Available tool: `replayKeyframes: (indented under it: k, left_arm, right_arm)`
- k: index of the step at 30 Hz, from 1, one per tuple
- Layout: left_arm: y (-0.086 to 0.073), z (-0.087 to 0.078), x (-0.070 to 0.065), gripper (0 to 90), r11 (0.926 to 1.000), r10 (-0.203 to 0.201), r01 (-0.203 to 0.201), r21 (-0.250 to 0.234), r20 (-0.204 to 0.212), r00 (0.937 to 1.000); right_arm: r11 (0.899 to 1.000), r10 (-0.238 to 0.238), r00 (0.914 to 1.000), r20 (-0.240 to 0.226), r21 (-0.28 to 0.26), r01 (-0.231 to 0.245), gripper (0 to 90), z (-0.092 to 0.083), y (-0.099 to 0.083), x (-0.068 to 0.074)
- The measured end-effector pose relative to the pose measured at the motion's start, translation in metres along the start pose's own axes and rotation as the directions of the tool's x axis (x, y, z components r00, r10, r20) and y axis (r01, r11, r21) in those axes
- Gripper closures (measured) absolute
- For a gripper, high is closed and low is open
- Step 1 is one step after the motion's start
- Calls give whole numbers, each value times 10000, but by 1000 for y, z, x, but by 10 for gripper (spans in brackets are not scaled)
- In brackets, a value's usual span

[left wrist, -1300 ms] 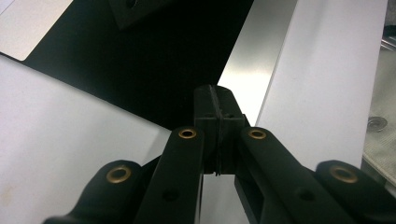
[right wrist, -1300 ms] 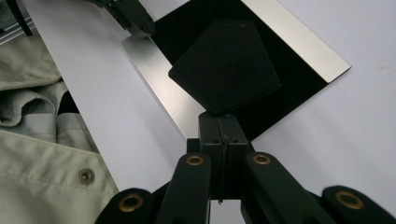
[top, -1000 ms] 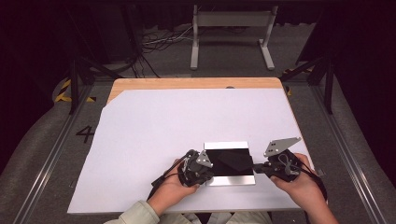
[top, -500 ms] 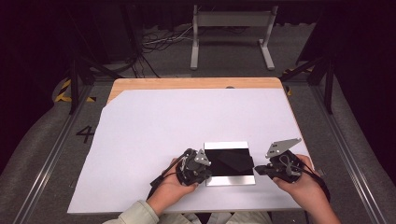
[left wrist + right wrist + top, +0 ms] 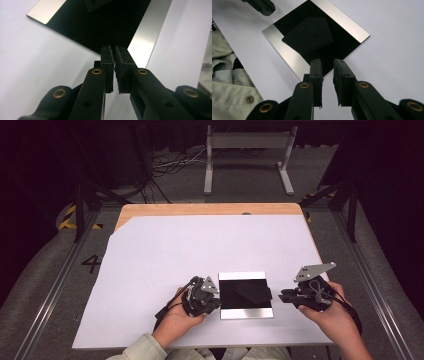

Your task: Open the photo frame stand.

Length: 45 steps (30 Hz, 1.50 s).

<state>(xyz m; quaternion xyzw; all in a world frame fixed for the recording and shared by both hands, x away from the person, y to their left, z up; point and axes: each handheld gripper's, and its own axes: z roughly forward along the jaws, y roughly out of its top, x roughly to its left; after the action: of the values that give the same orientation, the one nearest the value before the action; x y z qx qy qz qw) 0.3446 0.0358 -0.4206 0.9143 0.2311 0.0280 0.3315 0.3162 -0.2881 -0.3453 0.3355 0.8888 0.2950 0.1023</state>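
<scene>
Black tray with silver end strips lies on white sheet near front of counter, between both hands; folded black cloth rests on it, right of centre; left hand-held gripper just beside tray's left edge, jaws narrowly parted, just been opening, nothing between; right hand-held gripper off right edge, small gap, also just been opening, empty. Judgement: cloth pickup next; open wider, come in low, pinch raised fold, avoid tray rim.
</scene>
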Motion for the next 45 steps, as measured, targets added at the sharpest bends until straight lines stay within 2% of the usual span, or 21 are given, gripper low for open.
replayKeyframes:
  k: [2, 4, 7, 19, 24, 32, 36, 45]
  left_arm:
    - [-1, -4, 2, 847, 10000, -30, 29, -30, -95, 10000]
    - [-3, -8, 5, 843, 9996, -235, 233, -137, -99, 9997]
    - [-5, -14, 10, 832, 9989, -395, 390, -253, -188, 9990]
    - [-11, -34, 25, 794, 9960, -731, 710, -537, -387, 9966]
    - [-13, -40, 29, 788, 9940, -874, 840, -696, -478, 9950]
    - [-14, -42, 30, 786, 9938, -932, 893, -658, -584, 9939]
    - [-15, -42, 31, 785, 9942, -885, 844, -660, -627, 9941]
    - [-17, -43, 30, 783, 9944, -901, 859, -614, -693, 9935]
  right_arm:
    - [10000, -3, 10000, 29, -89, 3, 743, -2, 2, 0]
    - [9999, 2, 10000, 44, -129, -2, 723, -4, 5, 0]
    - [9997, 187, 9998, 13, -180, -187, 689, -6, 10, -2]
    - [9993, 293, 9995, 122, -228, -290, 544, -8, 27, -4]
    - [9990, 415, 9991, -86, -134, -416, 510, -3, 33, -7]
    - [9987, 471, 9984, -325, 225, -464, 466, 6, 48, -9]
    - [9967, 689, 9962, -534, 457, -665, 435, 16, 57, -11]
    - [9936, 747, 9941, -789, 901, -676, 396, 34, 68, -12]
